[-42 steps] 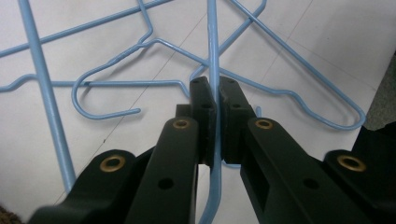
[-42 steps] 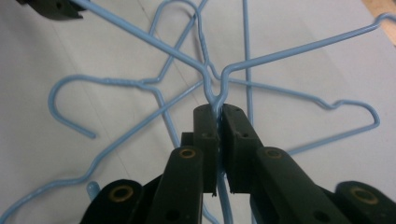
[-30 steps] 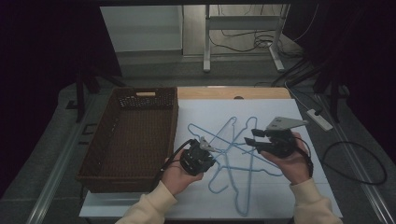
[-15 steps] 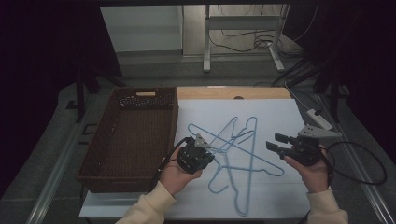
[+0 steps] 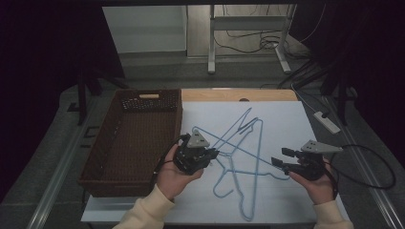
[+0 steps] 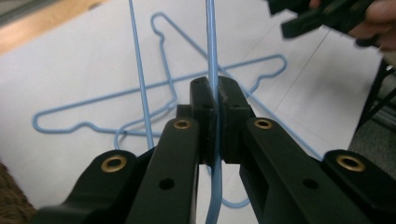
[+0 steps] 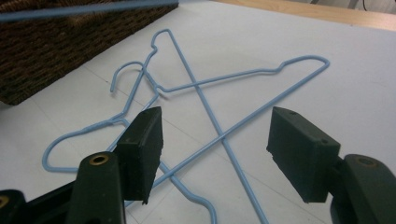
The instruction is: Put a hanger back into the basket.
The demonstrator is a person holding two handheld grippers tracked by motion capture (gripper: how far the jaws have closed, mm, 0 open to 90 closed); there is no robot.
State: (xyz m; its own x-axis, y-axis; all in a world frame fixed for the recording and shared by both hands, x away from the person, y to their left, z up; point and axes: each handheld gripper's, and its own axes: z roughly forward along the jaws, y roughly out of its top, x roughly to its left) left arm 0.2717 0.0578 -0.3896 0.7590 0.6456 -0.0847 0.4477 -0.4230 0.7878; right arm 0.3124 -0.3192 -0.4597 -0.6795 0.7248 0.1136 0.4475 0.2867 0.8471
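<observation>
Blue wire hanger (image 5: 224,143) was lifted at frame centre, above two on the counter (image 5: 286,119) | left gripper (image 6: 215,93) pinched its wire | right gripper (image 7: 215,154) was spread, just opened, empty | judged light, springy, slippery; best gripped on straight runs.

Light blue wire hangers (image 5: 241,157) on white table sheet (image 5: 286,119); dark brown woven basket (image 5: 131,136)

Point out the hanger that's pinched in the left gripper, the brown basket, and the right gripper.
held hanger (image 6: 212,51), left gripper view, wire just above the jaws
basket (image 5: 152,107), high view, far wall
right gripper (image 7: 215,154), right gripper view, gap between its open jaws
</observation>
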